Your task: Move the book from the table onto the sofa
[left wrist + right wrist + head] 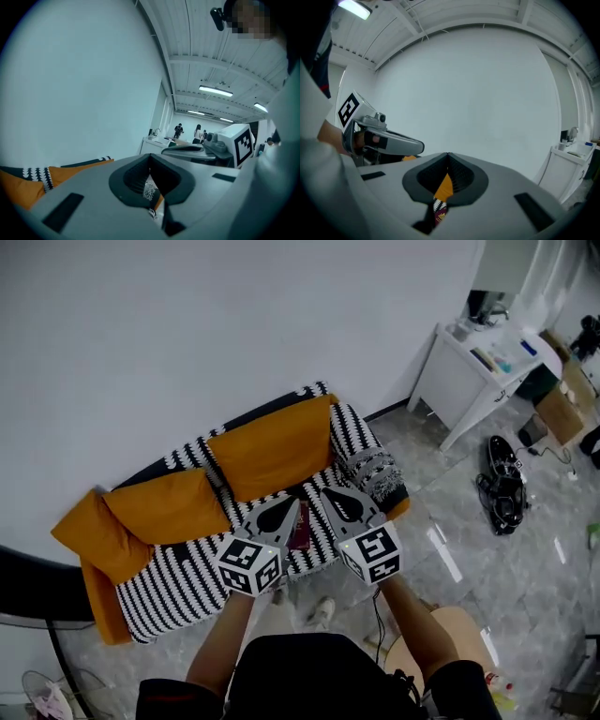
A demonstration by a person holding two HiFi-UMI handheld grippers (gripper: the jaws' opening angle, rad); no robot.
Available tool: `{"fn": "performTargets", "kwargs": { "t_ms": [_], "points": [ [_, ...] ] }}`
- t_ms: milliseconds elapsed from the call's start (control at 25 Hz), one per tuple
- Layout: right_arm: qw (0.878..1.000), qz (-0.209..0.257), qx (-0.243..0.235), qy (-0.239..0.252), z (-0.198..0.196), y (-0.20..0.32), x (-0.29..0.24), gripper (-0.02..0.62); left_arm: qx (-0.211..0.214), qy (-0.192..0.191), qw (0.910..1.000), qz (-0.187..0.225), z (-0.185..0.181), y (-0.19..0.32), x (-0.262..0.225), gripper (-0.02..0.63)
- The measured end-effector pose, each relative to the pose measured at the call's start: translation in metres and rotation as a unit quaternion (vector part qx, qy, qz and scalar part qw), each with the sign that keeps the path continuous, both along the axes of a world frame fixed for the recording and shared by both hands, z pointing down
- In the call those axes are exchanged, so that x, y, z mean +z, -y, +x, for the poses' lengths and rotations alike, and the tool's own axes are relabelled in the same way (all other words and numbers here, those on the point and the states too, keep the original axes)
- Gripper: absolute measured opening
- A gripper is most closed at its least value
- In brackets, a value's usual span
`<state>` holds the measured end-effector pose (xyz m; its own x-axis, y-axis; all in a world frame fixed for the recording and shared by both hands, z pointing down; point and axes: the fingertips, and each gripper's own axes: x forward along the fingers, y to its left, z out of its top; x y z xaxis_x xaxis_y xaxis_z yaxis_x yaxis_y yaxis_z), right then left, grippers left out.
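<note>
A dark red book (300, 527) lies on the seat of the sofa (178, 587), which wears a black-and-white striped throw and orange cushions (272, 451). Both grippers hang side by side above the seat, clear of the book. My left gripper (285, 502) is shut with nothing in it and hides the book's left edge. My right gripper (336, 495) is shut and empty too. In the right gripper view a sliver of the book (438, 216) shows below the closed right gripper (448, 154). The left gripper view has the left gripper (150, 157) shut, with the right gripper's body (206, 150) beside it.
A white table (478, 362) with small items stands at the back right, a cardboard box (562, 409) beyond it. A black object with cables (503, 484) lies on the marble floor. A round wooden stool (450, 634) is by my right leg. People (198, 133) stand far off.
</note>
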<state>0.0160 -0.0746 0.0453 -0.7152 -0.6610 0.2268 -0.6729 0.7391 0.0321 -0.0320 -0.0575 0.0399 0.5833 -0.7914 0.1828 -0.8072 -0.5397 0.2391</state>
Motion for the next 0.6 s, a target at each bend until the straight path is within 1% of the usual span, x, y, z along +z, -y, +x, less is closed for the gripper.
{"fn": "performTargets", "kwargs": {
  "t_ms": [160,280,480,600],
  "points": [
    [1.0,-0.006,-0.01,0.028,-0.001,-0.007,-0.015,0.015,-0.008,0.001,0.9998,0.019,0.0,-0.008,-0.018,0.017],
    [0.999,-0.001,-0.009,0.037,-0.003,-0.009,-0.028,0.015,-0.014,0.006,0.9993,0.036,-0.002,-0.009,-0.031,0.017],
    [0.998,-0.003,-0.008,0.067,-0.008,-0.017,-0.049,0.015,-0.014,-0.001,0.9985,0.053,-0.004,-0.013,-0.048,0.017],
    [0.998,0.005,0.001,0.068,-0.013,-0.021,-0.056,0.015,-0.009,0.001,0.9981,0.061,-0.009,-0.019,-0.053,0.017]
  ]
}}
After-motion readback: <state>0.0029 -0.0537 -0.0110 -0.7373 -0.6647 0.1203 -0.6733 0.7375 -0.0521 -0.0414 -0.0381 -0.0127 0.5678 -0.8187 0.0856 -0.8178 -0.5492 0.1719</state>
